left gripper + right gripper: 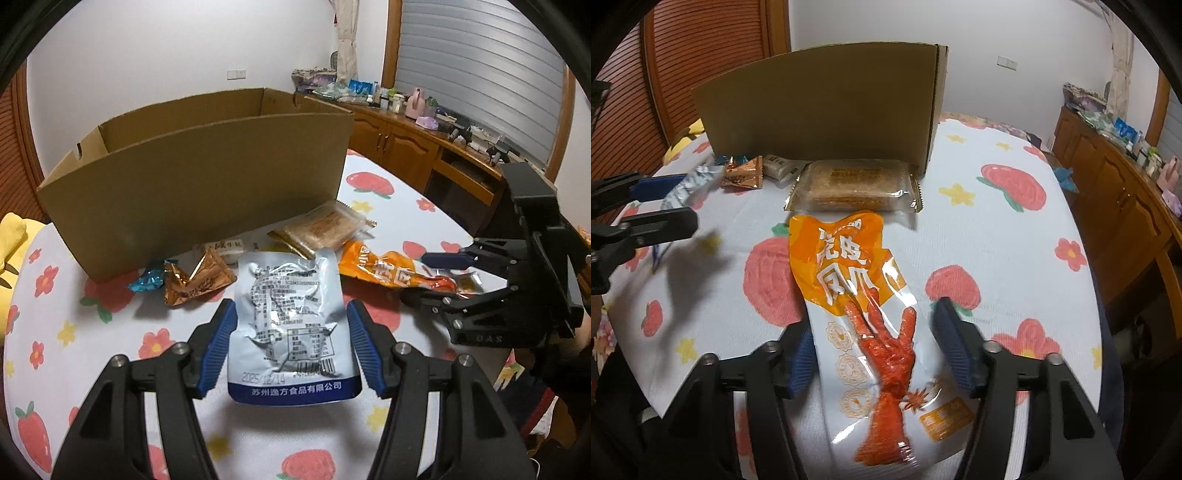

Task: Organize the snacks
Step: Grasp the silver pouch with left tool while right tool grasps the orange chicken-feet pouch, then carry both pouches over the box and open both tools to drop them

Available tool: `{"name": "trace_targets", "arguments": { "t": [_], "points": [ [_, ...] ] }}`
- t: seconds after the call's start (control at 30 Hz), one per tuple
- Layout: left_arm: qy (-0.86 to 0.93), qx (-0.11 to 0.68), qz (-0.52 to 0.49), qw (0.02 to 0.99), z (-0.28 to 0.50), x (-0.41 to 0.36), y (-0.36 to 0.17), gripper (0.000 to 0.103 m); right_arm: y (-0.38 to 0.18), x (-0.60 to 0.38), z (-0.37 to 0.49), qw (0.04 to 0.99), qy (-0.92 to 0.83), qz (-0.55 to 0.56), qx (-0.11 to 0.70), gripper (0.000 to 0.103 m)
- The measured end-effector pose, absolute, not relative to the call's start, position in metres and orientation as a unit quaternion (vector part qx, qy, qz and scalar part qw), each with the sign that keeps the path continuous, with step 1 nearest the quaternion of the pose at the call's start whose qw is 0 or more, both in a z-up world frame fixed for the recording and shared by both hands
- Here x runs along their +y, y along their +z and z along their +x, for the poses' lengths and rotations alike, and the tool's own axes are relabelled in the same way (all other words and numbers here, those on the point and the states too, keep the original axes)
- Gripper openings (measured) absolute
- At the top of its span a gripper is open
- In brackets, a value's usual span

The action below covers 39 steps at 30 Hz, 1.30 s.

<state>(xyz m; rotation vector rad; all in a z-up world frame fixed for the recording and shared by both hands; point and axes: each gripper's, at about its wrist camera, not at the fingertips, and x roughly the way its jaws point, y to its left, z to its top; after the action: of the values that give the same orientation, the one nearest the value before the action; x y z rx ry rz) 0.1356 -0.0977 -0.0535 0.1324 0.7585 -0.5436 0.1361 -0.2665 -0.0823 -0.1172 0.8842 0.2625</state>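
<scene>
I am holding the silver pouch (291, 325) in my left tool (291, 345), long axis toward 12 o'clock, where the cardboard box (207, 173) stands; my right tool (875, 354) is straddling the orange packet (871, 314), grip uncertain.
</scene>
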Motion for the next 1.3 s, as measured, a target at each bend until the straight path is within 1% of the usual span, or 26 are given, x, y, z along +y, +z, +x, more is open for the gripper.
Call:
{"name": "trace_targets", "arguments": {
  "t": [0.07,0.13,0.67,0.97,1.3],
  "points": [
    [-0.263,0.363,0.062,0.892,0.134,-0.095,-0.051,0.060,-0.081,-0.266,0.137,0.891,0.127,-0.057,0.432,0.046],
    [-0.263,0.360,0.059,0.893,0.133,-0.092,-0.048,0.060,-0.080,-0.263,0.137,0.890,0.127,-0.065,0.434,0.045],
    [-0.258,0.340,0.053,0.903,0.124,-0.076,-0.026,0.060,-0.066,-0.260,0.122,0.894,0.134,-0.073,0.422,0.044],
    [-0.249,0.316,0.055,0.914,0.132,-0.065,0.004,0.060,-0.028,-0.255,0.121,0.909,0.143,-0.074,0.384,0.044],
    [-0.232,0.295,0.053,0.925,0.157,-0.047,0.034,0.060,0.016,-0.238,0.146,0.922,0.164,-0.076,0.343,0.044]
  ]
}}
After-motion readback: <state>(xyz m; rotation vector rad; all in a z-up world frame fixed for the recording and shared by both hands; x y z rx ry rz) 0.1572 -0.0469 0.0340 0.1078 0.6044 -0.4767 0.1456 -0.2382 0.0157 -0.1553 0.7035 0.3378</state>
